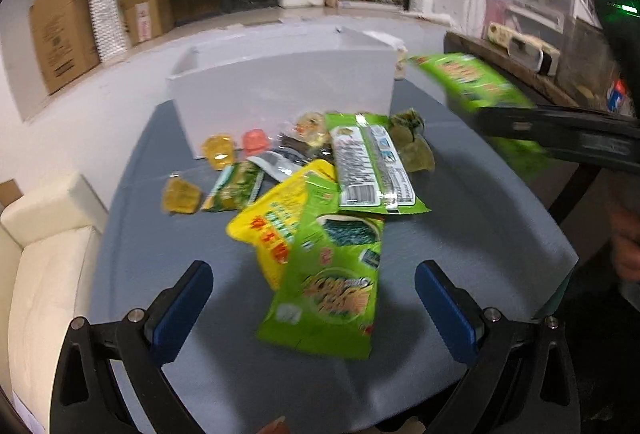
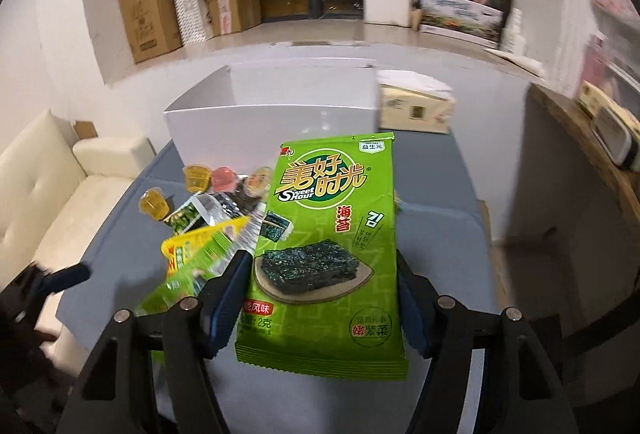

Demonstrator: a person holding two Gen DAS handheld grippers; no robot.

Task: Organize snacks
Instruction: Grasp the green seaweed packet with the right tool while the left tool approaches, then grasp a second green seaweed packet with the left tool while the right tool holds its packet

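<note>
My right gripper (image 2: 324,274) is shut on a green seaweed snack packet (image 2: 328,234) and holds it upright above the grey table (image 2: 440,234), in front of the white box (image 2: 272,122). The same packet (image 1: 472,82) shows blurred at the right of the left wrist view, held by the right gripper (image 1: 496,122). My left gripper (image 1: 314,286) is open and empty above the table, over another green seaweed packet (image 1: 332,286). A yellow packet (image 1: 272,230), a face-down green packet (image 1: 372,166) and several jelly cups (image 1: 218,150) lie in a pile before the white box (image 1: 280,90).
A cream sofa (image 1: 44,254) stands left of the table (image 1: 480,254). Cardboard boxes (image 1: 64,30) line the window ledge. A wooden shelf (image 1: 520,66) with a device stands at the right. A tissue box (image 2: 416,110) sits behind the white box.
</note>
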